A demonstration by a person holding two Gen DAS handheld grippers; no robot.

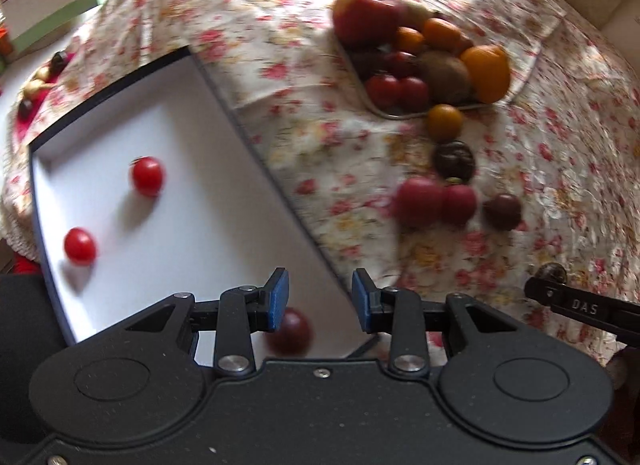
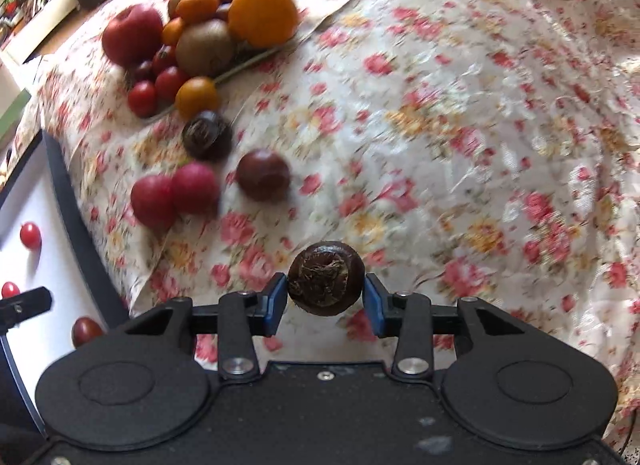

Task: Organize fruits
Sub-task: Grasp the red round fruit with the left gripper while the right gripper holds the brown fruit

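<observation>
Right gripper (image 2: 325, 300): fingers closed around a dark brown water chestnut (image 2: 326, 280), apparently held for carrying to the box.
Left gripper (image 1: 320, 301): fingers spread wide with nothing between them, over the box's near edge.
White box (image 1: 120, 125): holds two red cherry tomatoes (image 1: 147, 176) and a darker one (image 1: 294, 331), so it serves as the sorting bin.
Metal tray (image 1: 394, 113): piled with apple, oranges, kiwis, tomatoes.
Floral cloth (image 2: 460, 125): loose fruits near the tray await sorting.

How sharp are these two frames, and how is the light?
Left wrist: motion blur smears the cloth and loose fruit; only the left gripper is crisp; daylight casts soft shadows in the box. Right wrist: cloth streaked too, the dark fruit between the pads fairly sharp.
</observation>
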